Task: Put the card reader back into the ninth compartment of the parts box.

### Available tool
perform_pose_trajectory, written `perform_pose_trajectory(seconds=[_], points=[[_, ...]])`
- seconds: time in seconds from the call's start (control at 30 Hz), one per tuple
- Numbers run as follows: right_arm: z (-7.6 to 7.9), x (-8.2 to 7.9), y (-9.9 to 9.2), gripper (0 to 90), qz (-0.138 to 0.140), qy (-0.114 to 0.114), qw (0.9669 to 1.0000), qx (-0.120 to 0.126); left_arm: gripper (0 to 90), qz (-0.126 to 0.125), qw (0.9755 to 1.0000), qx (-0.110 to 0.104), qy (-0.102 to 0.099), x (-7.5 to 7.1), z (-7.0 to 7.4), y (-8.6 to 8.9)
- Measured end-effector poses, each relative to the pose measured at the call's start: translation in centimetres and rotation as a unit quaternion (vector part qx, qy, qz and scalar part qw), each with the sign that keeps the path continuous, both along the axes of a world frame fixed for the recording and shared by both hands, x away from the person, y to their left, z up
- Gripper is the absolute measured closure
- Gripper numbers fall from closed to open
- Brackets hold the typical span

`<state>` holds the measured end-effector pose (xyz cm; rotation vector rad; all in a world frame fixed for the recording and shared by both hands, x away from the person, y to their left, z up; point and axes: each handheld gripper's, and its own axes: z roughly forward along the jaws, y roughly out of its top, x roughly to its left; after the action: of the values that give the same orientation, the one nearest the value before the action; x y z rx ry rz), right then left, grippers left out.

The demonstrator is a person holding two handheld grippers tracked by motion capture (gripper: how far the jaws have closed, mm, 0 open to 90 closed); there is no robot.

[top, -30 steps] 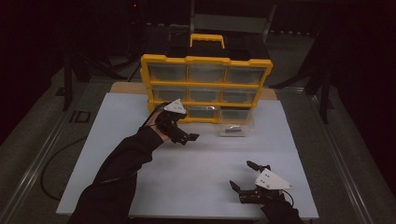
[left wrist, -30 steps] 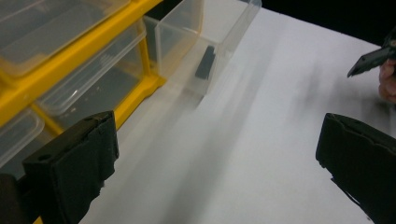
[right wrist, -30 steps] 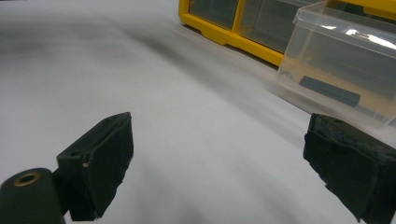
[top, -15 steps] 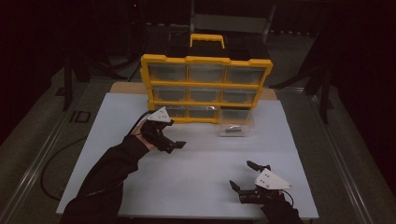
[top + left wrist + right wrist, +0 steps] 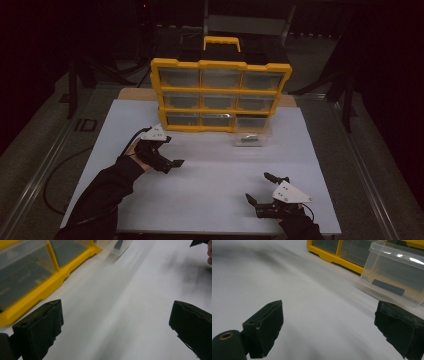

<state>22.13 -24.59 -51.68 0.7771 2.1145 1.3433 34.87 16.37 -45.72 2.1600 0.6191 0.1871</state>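
A yellow organizer (image 5: 220,95) with several clear drawers stands at the back of the white table (image 5: 210,200). One clear drawer (image 5: 252,139) is out and sits on the table by the organizer's lower right corner, with a dark piece (image 5: 388,287) inside. My left gripper (image 5: 170,151) hovers open left of centre, nothing between its jaws (image 5: 115,327); the organizer's yellow base (image 5: 37,292) runs along its left side. My right gripper (image 5: 261,187) rests open near the front right edge, empty (image 5: 332,327), pointing at the clear drawer (image 5: 397,277).
A dark sleeve (image 5: 100,190) comes in from the bottom left. The table's front edge lies just below the right gripper. Bare white surface spreads between the two grippers. Dark floor and metal frame legs (image 5: 75,85) surround the table.
My left gripper has drawn back from the organizer's front, moving left and toward the near edge, still open. The right gripper has stayed put.
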Motion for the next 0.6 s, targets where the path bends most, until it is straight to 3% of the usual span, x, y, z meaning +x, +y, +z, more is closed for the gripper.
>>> perform_pose_trajectory(seconds=[0.6], points=[[-0.1,0.0,0.1,8.7,0.002,0.002,1.0000,-0.004,0.4,0.023,0.9997,-0.006,-0.007,-3.3,-2.0,3.7]])
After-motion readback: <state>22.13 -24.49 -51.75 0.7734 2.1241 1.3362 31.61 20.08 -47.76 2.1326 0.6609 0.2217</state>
